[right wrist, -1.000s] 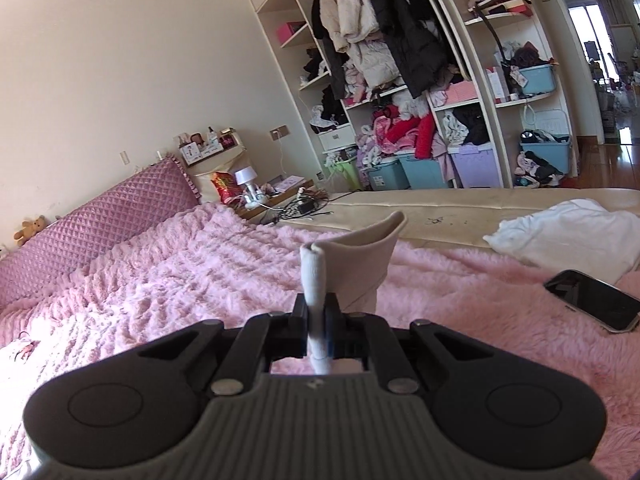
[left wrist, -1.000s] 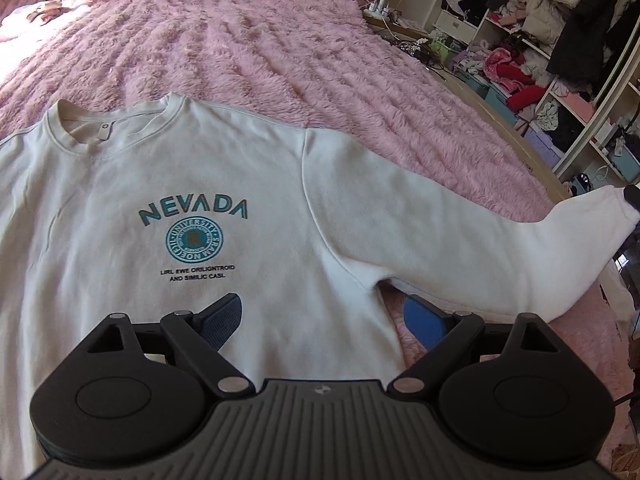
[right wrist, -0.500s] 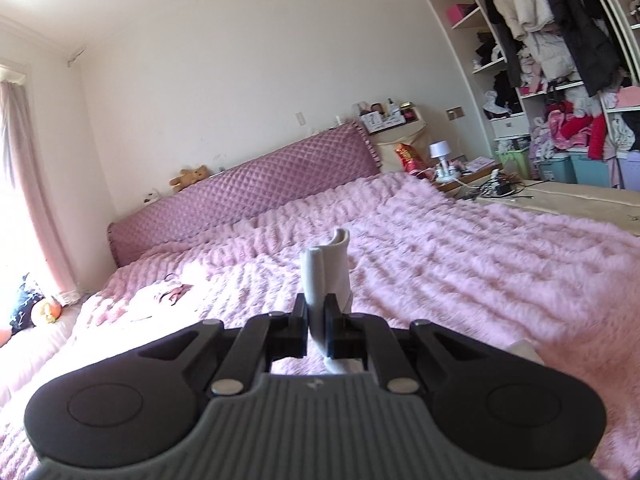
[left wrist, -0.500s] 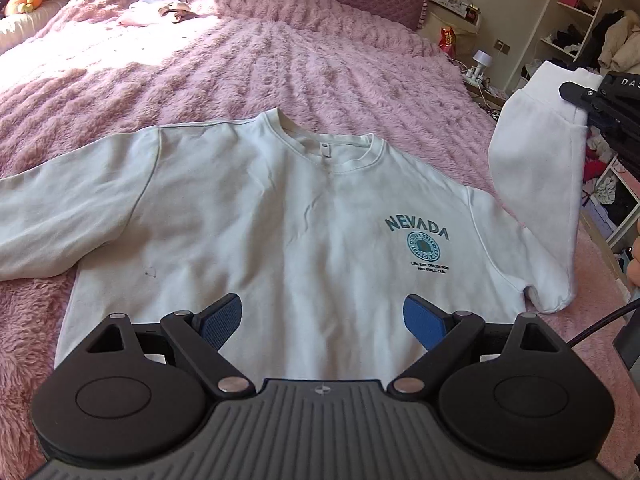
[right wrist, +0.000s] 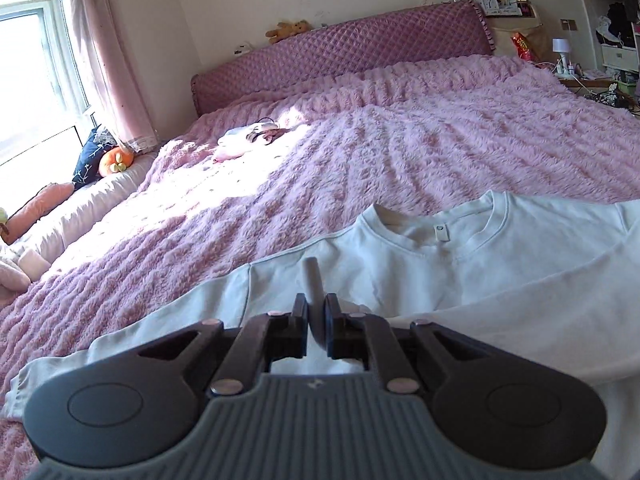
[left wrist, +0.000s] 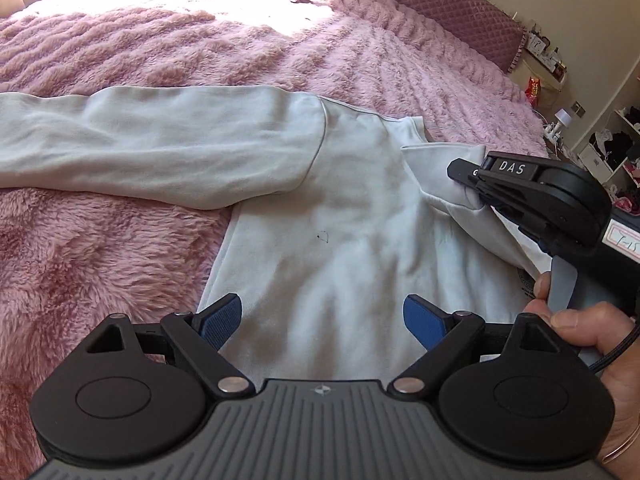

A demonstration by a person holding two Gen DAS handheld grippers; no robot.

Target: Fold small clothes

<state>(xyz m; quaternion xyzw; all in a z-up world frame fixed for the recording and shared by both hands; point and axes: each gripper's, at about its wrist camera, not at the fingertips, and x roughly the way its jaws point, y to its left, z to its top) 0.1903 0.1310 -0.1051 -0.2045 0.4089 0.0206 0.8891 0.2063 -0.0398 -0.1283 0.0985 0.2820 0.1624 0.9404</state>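
Early days: my right tongs are clamped on one cuff of the white cotton sweatshirt, swinging it over the body. Left tongs gaping, empty; far-left sleeve unfolded on the fluffy pink bed.

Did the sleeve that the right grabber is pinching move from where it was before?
Yes. The right gripper carried the sleeve cuff off the open pink blanket and across onto the sweatshirt's chest, below the collar.

the sweatshirt's print is mostly hidden, apparently beneath its folded-over sleeve.
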